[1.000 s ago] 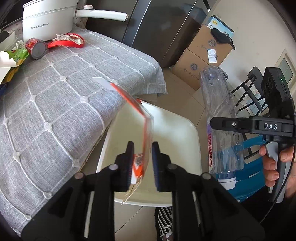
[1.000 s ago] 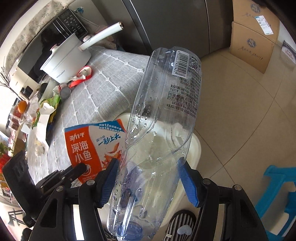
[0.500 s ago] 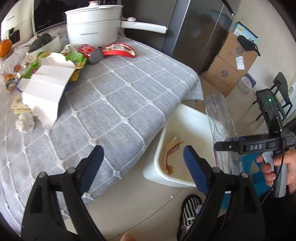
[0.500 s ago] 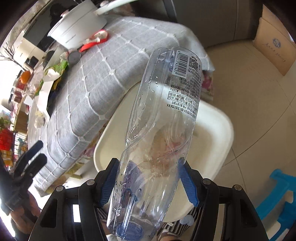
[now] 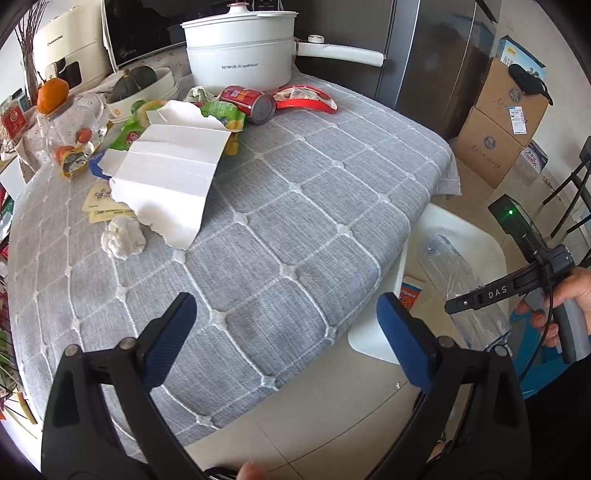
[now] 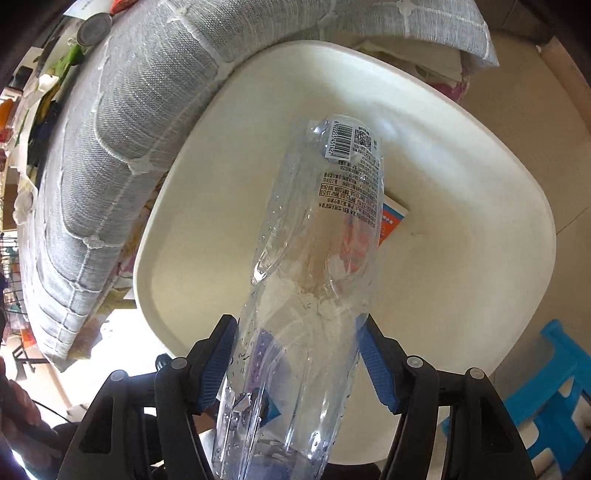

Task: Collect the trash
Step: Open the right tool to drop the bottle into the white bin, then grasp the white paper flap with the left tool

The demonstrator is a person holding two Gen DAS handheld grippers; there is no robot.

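Note:
My right gripper (image 6: 297, 365) is shut on a clear plastic bottle (image 6: 317, 258) and holds it base-first, tilted down over the white bin (image 6: 480, 155) beside the table. An orange and white snack packet (image 6: 393, 219) lies inside the bin. In the left wrist view the bottle (image 5: 458, 280) and the right gripper (image 5: 476, 295) hang over the bin (image 5: 476, 236). My left gripper (image 5: 284, 332) is open and empty above the table's front edge. Trash lies on the grey tablecloth (image 5: 295, 206): torn white cardboard (image 5: 166, 177), a crumpled tissue (image 5: 123, 236), a red can (image 5: 247, 103), a green wrapper (image 5: 218, 114), a red wrapper (image 5: 306, 98).
A white electric pot (image 5: 240, 55), a bowl with a squash (image 5: 136, 83), a jar with an orange on top (image 5: 70, 118) and a microwave (image 5: 144, 33) stand at the table's back. Cardboard boxes (image 5: 498, 125) stand by the fridge. A blue stool (image 6: 554, 387) stands next to the bin.
My left gripper opened and let the orange packet drop into the bin, then swung back over the table. My right gripper lowered the bottle, tilting it down over the bin.

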